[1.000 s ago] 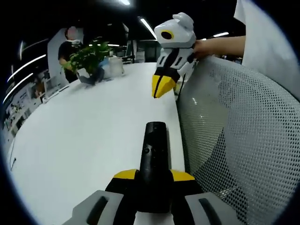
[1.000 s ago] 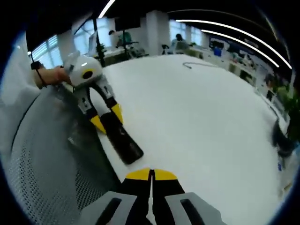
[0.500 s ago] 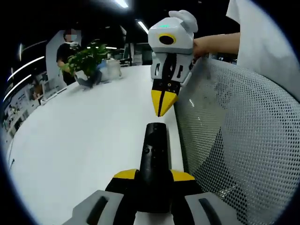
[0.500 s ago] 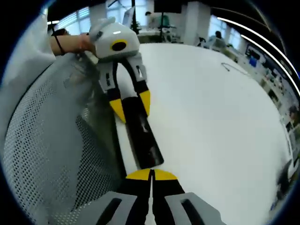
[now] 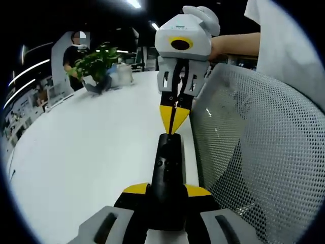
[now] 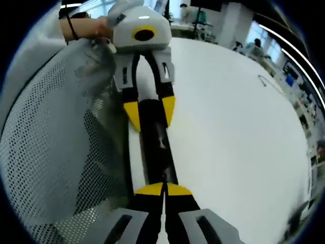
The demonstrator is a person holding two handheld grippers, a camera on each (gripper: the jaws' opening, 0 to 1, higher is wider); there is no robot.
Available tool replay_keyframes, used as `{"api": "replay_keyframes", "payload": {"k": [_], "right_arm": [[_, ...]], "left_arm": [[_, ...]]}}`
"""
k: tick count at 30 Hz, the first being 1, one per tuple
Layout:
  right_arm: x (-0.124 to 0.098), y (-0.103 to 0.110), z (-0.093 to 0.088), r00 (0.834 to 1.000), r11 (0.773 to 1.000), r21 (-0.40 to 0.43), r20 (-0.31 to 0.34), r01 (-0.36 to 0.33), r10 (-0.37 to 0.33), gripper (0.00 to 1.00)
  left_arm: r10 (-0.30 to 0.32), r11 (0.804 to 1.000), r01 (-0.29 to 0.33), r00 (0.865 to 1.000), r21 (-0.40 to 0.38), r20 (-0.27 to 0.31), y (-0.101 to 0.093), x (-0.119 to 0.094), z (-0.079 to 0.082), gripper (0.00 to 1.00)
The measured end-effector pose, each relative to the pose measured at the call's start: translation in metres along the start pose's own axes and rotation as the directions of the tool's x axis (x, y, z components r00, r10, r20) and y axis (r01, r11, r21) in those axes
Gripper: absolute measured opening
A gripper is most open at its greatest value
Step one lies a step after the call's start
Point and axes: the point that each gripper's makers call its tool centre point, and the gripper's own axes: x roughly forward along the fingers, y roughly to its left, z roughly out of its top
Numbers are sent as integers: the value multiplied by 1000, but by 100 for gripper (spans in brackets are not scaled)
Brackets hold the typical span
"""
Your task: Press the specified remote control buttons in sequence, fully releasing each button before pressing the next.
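Left gripper view: the left gripper [image 5: 167,190] clamps the near end of a black remote control [image 5: 167,173], which lies along the white table [image 5: 91,152] beside a grey mesh chair back [image 5: 254,152]. The right gripper [image 5: 172,122], jaws closed with nothing between them, points its yellow tips down at the remote's far end — touching or just above it, contact cannot be told. A potted plant [image 5: 96,63] stands far off.

Right gripper view: the right gripper [image 6: 163,190] — jaws pressed together — meets the remote control [image 6: 156,152], whose other end sits between the left gripper's [image 6: 150,114] jaws.
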Motion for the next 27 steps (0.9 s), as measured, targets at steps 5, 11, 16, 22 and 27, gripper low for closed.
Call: {"api": "replay_keyframes", "payload": {"k": [5, 11, 16, 22, 27], "right_arm": [[1, -2, 0, 997, 999, -37, -72, -31, 29, 0], [1, -3, -1, 992, 995, -68, -113, -71, 63, 0], [0, -3, -3, 995, 997, -7, -69, -77, 76, 0], [-1, -2, -2, 1000, 1000, 10, 3, -28, 28, 0], [-1, -1, -1, 999, 1000, 12, 35, 4, -4, 0]], "left_arm": [[-2, 1000, 2, 1000, -1, 1, 0, 0, 0, 25], [-3, 1000, 3, 1000, 0, 0, 0, 0, 0, 25], [0, 1000, 0, 1000, -10, 2, 0, 0, 0, 25], [2, 999, -1, 1000, -33, 7, 0, 0, 1, 25], [0, 999, 0, 1000, -32, 8, 0, 0, 1, 25]]}}
